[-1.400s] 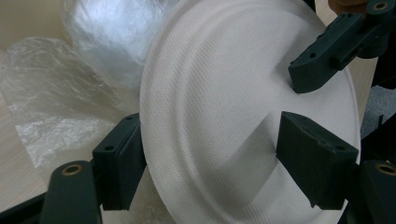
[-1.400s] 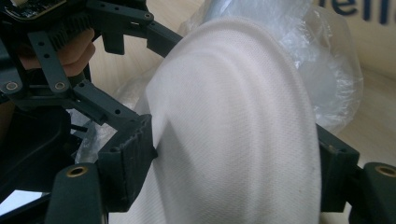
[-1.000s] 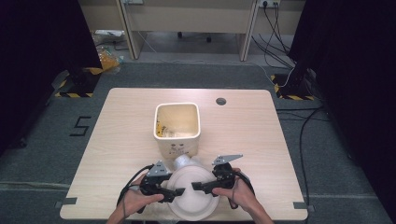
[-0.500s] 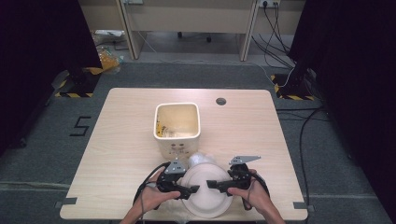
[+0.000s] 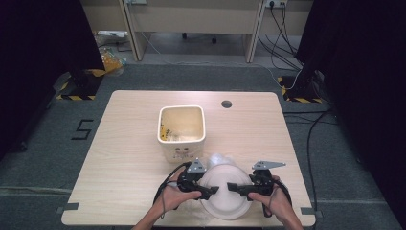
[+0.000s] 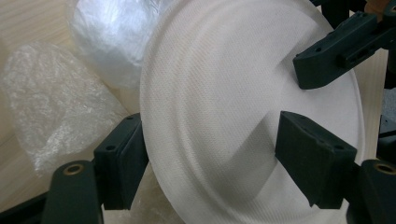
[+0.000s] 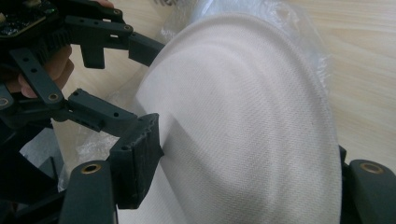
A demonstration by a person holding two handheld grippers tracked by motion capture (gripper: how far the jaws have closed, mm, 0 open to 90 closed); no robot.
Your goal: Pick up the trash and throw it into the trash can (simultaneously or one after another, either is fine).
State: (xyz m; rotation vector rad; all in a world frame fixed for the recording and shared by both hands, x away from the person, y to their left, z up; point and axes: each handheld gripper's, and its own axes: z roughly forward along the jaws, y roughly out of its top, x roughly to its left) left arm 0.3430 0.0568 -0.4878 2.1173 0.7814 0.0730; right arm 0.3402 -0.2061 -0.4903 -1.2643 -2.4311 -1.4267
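Note:
A white paper plate sits near the table's front edge, between my two grippers. My left gripper reaches in from the plate's left and is open. Its jaws stand wide apart astride the plate's rim, one in front and one behind. My right gripper comes in from the right, also open. One of its jaws is against the plate and the other is hidden behind the plate's edge. Crumpled clear plastic wrap lies just beyond the plate.
A cream square bin with scraps inside stands mid-table, just beyond the plate. A round cable hole is at the back of the wooden table. The table's front edge is right below my hands.
Both grippers and the plate between them have shifted to the right along the front of the table. The bin has not moved.

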